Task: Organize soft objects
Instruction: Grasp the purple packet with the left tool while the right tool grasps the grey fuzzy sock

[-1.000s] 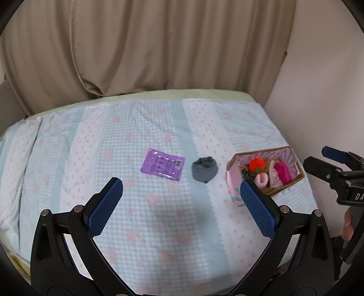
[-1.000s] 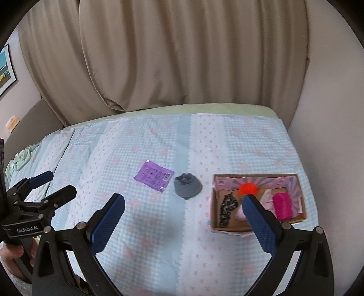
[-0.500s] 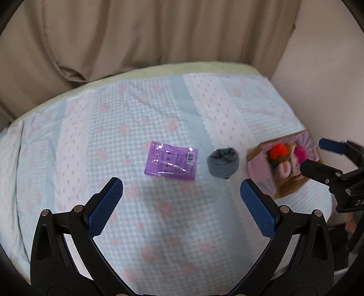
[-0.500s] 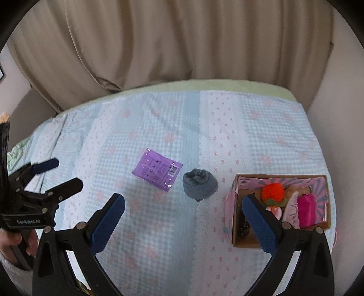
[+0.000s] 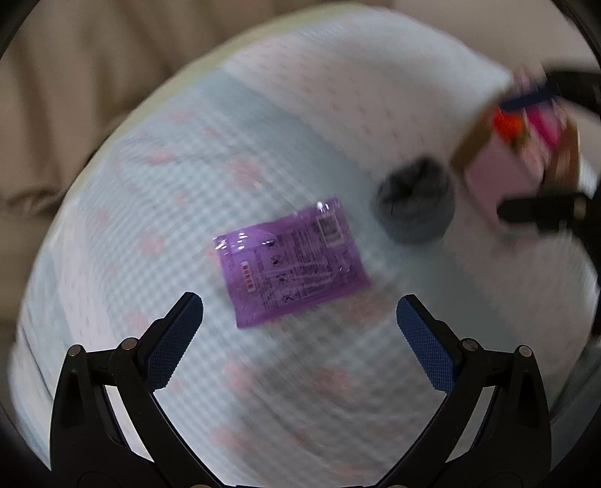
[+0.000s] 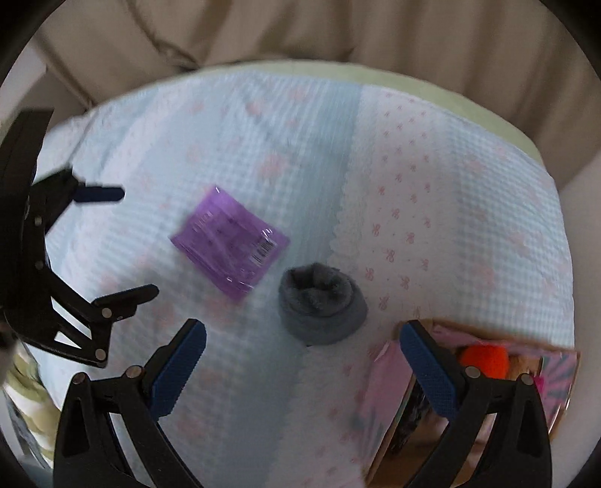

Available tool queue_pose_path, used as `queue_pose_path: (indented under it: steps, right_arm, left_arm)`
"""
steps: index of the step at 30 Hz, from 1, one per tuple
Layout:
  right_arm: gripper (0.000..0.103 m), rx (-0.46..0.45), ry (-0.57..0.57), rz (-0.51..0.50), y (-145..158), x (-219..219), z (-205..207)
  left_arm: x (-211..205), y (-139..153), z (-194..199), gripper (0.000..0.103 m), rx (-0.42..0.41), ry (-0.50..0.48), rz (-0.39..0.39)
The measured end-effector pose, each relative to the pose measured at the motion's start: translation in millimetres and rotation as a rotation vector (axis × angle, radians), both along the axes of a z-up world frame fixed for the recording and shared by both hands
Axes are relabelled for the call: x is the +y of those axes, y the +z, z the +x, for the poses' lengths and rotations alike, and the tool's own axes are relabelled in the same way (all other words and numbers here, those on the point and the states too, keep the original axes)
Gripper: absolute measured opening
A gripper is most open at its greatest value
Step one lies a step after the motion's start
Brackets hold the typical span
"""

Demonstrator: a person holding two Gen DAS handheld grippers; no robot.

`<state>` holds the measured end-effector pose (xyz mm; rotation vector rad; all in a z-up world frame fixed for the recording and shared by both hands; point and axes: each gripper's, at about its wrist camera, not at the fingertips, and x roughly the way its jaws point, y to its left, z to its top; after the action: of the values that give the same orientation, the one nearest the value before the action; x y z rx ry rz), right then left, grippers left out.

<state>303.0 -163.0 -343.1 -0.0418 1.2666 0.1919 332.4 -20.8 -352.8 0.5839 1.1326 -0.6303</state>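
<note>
A purple plastic packet (image 5: pixel 291 261) lies flat on the bed, just ahead of my open, empty left gripper (image 5: pixel 300 319). It also shows in the right wrist view (image 6: pixel 230 243). A rolled grey sock (image 6: pixel 323 305) sits to its right, just ahead of my open, empty right gripper (image 6: pixel 302 347); it is blurred in the left wrist view (image 5: pixel 415 201). A cardboard box (image 6: pixel 488 394) at the right holds an orange ball (image 6: pixel 484 358) and pink items. The box is blurred in the left wrist view (image 5: pixel 518 150).
The bed has a light blue and white cover with pink marks (image 6: pixel 432 210). Beige curtains (image 6: pixel 338 33) hang behind it. A wall stands close on the right. The other gripper appears at the left edge of the right wrist view (image 6: pixel 101 240).
Both grippers have moved forward and down toward the bed. The packet now lies just ahead of the left fingers, the sock just ahead of the right ones. Both stay open.
</note>
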Motion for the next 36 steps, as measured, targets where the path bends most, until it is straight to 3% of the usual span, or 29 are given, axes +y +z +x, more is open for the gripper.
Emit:
queue_pose_path:
  steps: [8,11,15,18,23,26,30,32,36]
  right_arm:
    - [0.103,0.095,0.146,-0.094,-65.8,2.3,29.2]
    - [0.103,0.133,0.161,-0.076,-81.7,-0.8,36.8]
    - [0.103,0.176,0.177,-0.068,-100.0,-2.6,45.5]
    - [0.103,0.213,0.199,-0.063,-114.7,-0.9,51.7]
    - [0.103,0.275,0.203,-0.046,-138.8,-0.2,60.0]
    - [0.082,0.333,0.185,0.004,-154.5,-0.9,63.1]
    - [0.070,0.311,0.166,-0.015,-155.3,-1.8,62.8]
    - [0.064,0.298,0.158,-0.008,-152.6,-3.2,61.3]
    - [0.057,0.271,0.138,-0.003,-148.0,-5.4,52.7]
  left_arm:
    - [-30.4,-87.6,2.0,0.103,-0.045,-0.417,0.232]
    - [-39.7,-117.9,6.9,0.103,-0.071,-0.580,0.330]
    - [-49.9,-145.0,28.1,0.103,-0.016,-0.683,0.388]
    - [-57.8,-156.2,42.2,0.103,0.056,-0.749,0.384]
    - [-64.1,-161.5,63.2,0.103,0.166,-0.800,0.351]
    - [-66.1,-161.3,66.3,0.103,0.151,-0.814,0.346]
    - [-66.4,-157.6,65.6,0.101,0.118,-0.794,0.349]
    - [-66.8,-156.4,65.6,0.097,0.117,-0.786,0.355]
    - [-70.4,-145.7,63.1,0.077,0.143,-0.732,0.325]
